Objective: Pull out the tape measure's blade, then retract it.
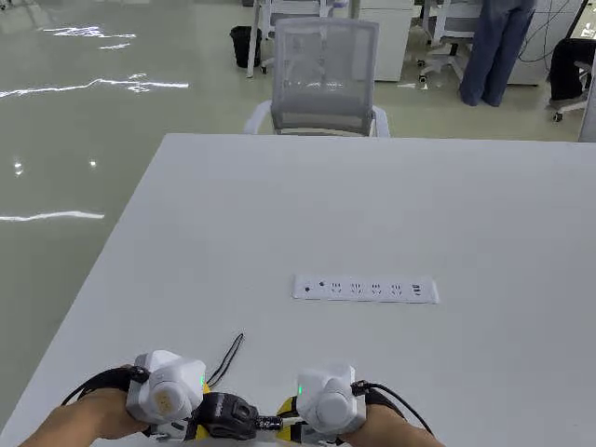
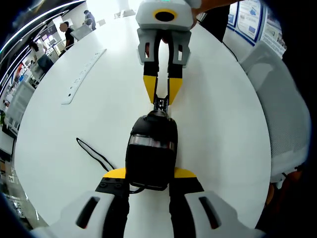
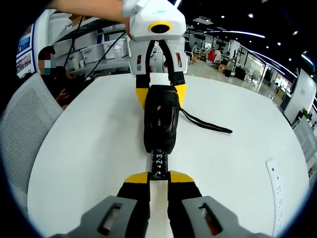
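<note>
A black tape measure (image 2: 151,151) lies on the white table, held at its rear by my left gripper (image 2: 148,173), whose yellow-tipped jaws are shut on its case. My right gripper (image 3: 158,176) faces it and is shut on the end of the blade (image 3: 159,162), of which a short length with printed numbers shows outside the case (image 3: 161,118). In the head view the tape measure (image 1: 228,414) sits at the table's near edge between the left gripper (image 1: 197,430) and the right gripper (image 1: 283,421). Its black wrist strap (image 1: 226,358) trails across the table.
A white power strip (image 1: 365,290) lies mid-table. A grey mesh chair (image 1: 322,79) stands at the far edge of the table (image 1: 391,205). A person (image 1: 498,47) stands at desks in the background. Another chair (image 2: 280,99) is beside the table near me.
</note>
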Motion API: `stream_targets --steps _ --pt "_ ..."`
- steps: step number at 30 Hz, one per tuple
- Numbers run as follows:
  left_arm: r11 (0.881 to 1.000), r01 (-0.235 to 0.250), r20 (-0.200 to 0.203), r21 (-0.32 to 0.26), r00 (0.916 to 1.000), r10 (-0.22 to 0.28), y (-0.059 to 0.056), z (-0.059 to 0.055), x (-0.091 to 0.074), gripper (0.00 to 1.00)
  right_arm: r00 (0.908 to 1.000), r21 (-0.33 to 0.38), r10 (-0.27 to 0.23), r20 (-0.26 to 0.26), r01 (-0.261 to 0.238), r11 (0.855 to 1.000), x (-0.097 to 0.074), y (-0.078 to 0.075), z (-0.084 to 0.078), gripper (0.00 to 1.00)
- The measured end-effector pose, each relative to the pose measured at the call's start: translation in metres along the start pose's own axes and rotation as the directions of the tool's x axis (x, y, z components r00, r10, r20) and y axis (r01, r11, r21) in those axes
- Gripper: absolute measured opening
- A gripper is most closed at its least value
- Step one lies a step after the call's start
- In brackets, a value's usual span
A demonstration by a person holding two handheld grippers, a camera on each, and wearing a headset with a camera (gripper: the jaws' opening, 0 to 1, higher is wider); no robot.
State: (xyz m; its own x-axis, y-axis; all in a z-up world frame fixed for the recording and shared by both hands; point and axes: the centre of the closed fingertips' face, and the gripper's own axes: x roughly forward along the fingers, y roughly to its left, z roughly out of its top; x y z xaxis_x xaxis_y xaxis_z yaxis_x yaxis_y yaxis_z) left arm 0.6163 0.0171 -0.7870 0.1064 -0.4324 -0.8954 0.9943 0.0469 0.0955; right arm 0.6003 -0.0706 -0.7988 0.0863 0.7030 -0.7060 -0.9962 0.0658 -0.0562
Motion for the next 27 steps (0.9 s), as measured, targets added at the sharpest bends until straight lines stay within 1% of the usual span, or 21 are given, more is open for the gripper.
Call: stream_targets --steps 6,27 --pt "1.000 -0.001 0.001 0.001 1.0000 0.001 -0.0004 -0.0001 -0.0004 0.26 1.0000 0.004 0.003 0.004 -0.003 1.000 -0.0014 0.0000 0.0005 0.10" --pt "1.000 -0.001 0.001 0.001 1.0000 0.001 -0.0002 0.0005 0.0000 0.26 0.9999 -0.001 0.010 -0.012 -0.010 1.000 -0.0074 0.0005 -0.0052 0.10"
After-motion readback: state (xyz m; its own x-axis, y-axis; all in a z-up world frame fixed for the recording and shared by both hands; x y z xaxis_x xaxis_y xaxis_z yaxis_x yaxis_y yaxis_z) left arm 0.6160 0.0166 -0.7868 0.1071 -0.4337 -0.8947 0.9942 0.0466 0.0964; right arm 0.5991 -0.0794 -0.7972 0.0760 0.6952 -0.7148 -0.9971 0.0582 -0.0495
